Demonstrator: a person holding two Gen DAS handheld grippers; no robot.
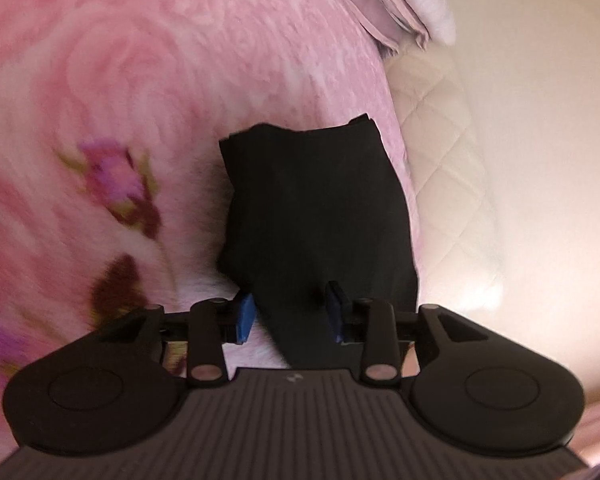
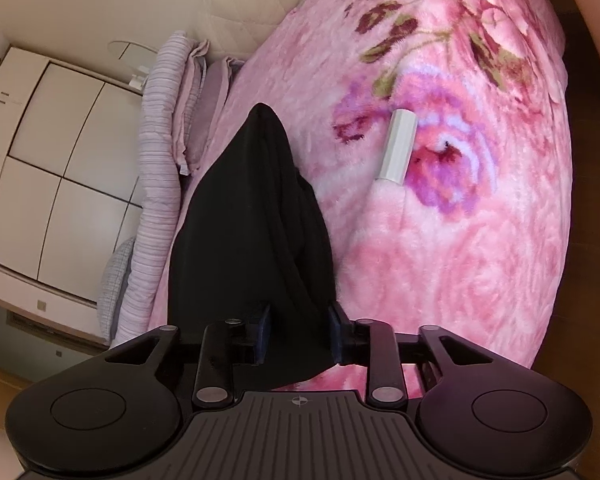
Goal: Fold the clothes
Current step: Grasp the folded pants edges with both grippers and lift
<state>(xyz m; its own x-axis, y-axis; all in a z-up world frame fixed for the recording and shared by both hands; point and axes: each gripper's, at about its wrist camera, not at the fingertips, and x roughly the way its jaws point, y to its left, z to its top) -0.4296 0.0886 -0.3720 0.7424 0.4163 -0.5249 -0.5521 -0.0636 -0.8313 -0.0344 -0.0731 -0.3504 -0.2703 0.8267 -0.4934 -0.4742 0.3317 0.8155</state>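
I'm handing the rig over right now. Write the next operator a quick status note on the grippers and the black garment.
Left gripper: jaws apart, black garment running between them; grip uncertain.
Right gripper: jaws apart too, same garment bunched between them.
Garment: on the pink floral blanket, near its edge, already reduced to a compact multi-layer bundle.
White cylinder lies on the blanket, apart from the garment.
Left: likely a final fold or smoothing, then set aside.

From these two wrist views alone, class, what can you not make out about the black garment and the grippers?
- Black garment: type unclear; its near part hidden behind the left gripper.
- Right gripper: whether it pinches the cloth is unclear; black fabric covers the gap.
- Floral blanket: pattern motion-blurred in the left view.
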